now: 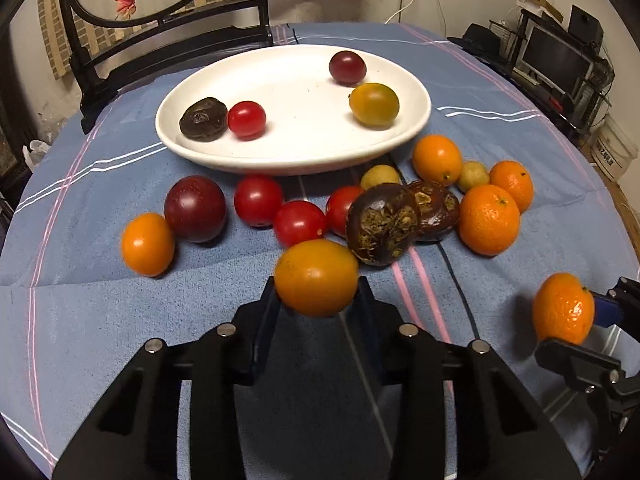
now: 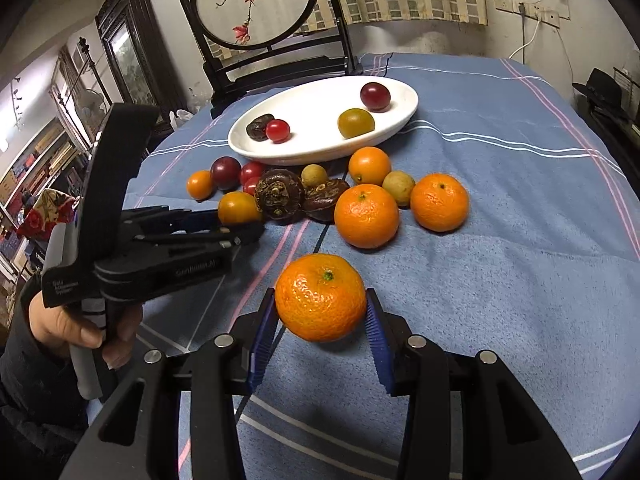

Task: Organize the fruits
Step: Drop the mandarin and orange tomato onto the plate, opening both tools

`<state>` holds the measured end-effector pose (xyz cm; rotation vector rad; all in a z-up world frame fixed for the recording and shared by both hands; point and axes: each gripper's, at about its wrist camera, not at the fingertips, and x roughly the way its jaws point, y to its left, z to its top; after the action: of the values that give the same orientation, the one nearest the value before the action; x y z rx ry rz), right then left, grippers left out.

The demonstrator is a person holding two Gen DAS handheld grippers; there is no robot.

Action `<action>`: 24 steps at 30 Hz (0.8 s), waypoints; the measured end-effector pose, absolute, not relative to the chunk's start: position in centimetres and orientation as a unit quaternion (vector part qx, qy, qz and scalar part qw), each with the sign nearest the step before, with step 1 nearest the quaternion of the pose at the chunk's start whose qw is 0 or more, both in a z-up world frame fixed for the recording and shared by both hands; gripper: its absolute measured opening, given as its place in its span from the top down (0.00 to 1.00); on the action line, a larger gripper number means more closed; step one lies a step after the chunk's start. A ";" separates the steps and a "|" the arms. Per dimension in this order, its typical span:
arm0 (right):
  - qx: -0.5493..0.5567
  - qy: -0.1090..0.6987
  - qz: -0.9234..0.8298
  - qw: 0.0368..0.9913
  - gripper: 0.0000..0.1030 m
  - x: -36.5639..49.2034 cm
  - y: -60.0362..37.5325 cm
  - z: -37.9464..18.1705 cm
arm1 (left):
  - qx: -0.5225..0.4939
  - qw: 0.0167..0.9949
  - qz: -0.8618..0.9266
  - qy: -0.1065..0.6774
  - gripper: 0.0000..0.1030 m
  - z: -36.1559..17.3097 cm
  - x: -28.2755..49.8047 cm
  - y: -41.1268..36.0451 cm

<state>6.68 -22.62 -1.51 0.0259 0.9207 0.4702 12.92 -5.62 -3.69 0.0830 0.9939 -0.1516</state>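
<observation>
My left gripper (image 1: pixel 317 286) is shut on a yellow-orange tomato (image 1: pixel 316 277) and holds it just above the blue cloth; it also shows in the right wrist view (image 2: pixel 239 208). My right gripper (image 2: pixel 320 308) is shut on a mandarin (image 2: pixel 320 297), seen at the right in the left wrist view (image 1: pixel 563 313). The white plate (image 1: pixel 296 152) holds a dark water chestnut (image 1: pixel 203 119), a red tomato (image 1: pixel 247 118), a purple tomato (image 1: pixel 347 66) and a yellow tomato (image 1: pixel 374 104). Several loose fruits lie in front of the plate.
The loose fruits are red tomatoes (image 1: pixel 258 200), a purple tomato (image 1: pixel 195 208), an orange tomato (image 1: pixel 147 244), water chestnuts (image 1: pixel 382 224), mandarins (image 1: pixel 489 219), a kumquat (image 1: pixel 437 159) and longans (image 1: pixel 473 176). A framed round screen (image 2: pixel 256 8) stands behind the plate.
</observation>
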 end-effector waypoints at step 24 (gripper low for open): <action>-0.071 0.400 0.232 0.884 0.58 19.5 -13.8 2.6 | -0.030 0.900 -0.044 0.433 0.64 3.5 24.4 -0.3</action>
<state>19.51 -13.78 2.64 -0.1471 0.8332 0.4821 24.45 -0.35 3.50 -0.0615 0.8965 -0.0916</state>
